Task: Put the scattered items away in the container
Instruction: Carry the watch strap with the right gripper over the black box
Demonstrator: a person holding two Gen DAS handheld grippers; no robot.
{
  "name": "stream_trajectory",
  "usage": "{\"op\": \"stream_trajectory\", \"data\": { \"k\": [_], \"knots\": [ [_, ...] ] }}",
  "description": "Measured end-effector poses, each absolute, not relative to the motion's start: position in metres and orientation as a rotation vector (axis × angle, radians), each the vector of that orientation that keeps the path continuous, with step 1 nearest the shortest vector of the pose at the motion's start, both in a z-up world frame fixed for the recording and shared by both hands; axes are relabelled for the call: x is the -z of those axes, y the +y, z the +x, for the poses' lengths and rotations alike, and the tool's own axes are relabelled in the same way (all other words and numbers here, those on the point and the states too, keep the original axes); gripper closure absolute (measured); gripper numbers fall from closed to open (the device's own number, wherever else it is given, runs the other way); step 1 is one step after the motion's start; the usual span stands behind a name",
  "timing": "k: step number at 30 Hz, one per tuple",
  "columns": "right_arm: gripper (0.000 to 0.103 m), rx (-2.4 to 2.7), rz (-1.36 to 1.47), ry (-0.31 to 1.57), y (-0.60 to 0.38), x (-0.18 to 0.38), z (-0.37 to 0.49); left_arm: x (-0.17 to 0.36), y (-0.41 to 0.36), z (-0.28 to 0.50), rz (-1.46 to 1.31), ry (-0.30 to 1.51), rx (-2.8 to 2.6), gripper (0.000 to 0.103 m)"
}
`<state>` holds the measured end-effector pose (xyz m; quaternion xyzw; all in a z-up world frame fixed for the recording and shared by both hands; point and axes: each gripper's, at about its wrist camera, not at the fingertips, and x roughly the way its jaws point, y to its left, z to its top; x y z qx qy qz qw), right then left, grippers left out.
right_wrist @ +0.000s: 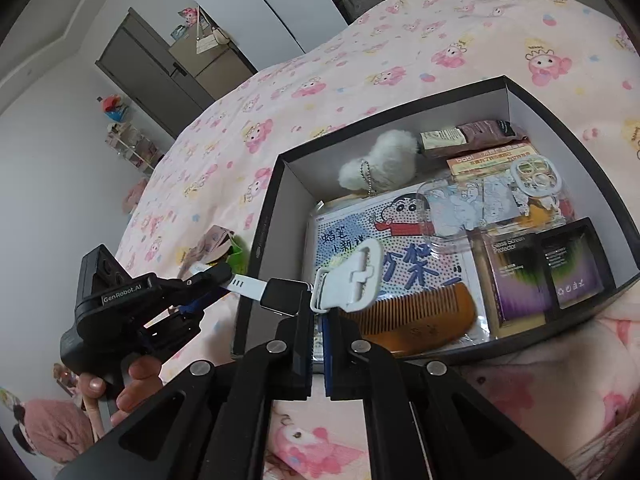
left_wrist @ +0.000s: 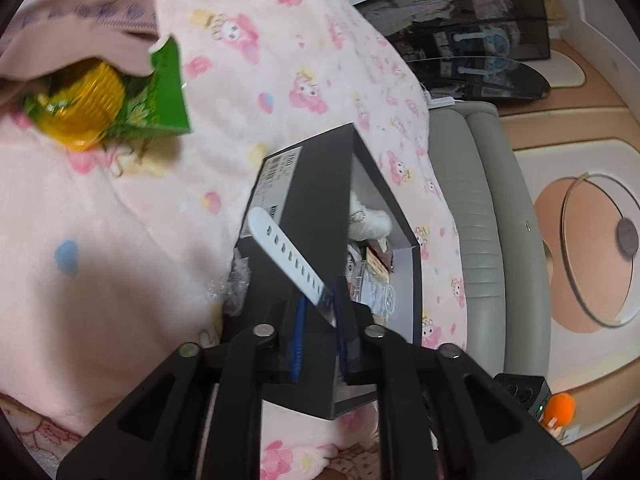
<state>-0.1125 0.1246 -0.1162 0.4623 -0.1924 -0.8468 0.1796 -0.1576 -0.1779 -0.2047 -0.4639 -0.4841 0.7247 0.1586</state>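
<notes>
Left gripper [right_wrist: 224, 276] clamped on smartwatch [right_wrist: 282, 295] strap end; right gripper [right_wrist: 320, 316] nearly closed under watch, grip unclear. Carry over box [right_wrist: 260, 240] wall, release above comb [right_wrist: 420, 312].

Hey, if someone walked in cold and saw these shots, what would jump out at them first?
Probably the smartwatch with its white strap, held over the near left corner of the black box by the left claw. Next, the box's crowded inside: a cartoon booklet, a wooden comb and a white fluffy keychain. Farther off on the pink blanket lies a green packet.
</notes>
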Motion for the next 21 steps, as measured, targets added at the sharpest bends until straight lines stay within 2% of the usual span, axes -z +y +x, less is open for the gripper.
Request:
{"op": "stream_trajectory", "data": {
  "k": [2,4,7,9,10,11,13,21],
  "knots": [
    [0.101,2.388,1.305,-0.537,0.125,0.117,-0.113,0.211,-0.18,-0.156,-1.353,-1.426,-2.043,0.066],
    [0.101,2.383,1.302,-0.536,0.125,0.118,-0.113,0.218,-0.181,-0.156,-1.346,-1.478,-1.98,0.055],
    [0.101,2.37,1.304,-0.553,0.127,0.12,-0.114,0.219,-0.181,-0.158,-1.318,-1.517,-1.964,0.054],
    [0.101,2.368,1.31,-0.542,0.126,0.12,-0.116,0.212,-0.181,-0.159,-1.302,-1.48,-2.04,0.066],
    [0.101,2.364,1.313,-0.534,0.125,0.121,-0.117,0.209,-0.179,-0.16,-1.297,-1.448,-2.074,0.084],
    [0.101,2.36,1.319,-0.528,0.124,0.122,-0.118,0.206,-0.178,-0.159,-1.288,-1.417,-2.104,0.091],
    [0.101,2.357,1.339,-0.52,0.125,0.124,-0.119,0.202,-0.176,-0.157,-1.259,-1.385,-2.135,0.096],
    [0.101,2.363,1.383,-0.443,0.118,0.13,-0.128,0.19,-0.172,-0.158,-1.205,-1.259,-2.237,0.098]
  ]
}}
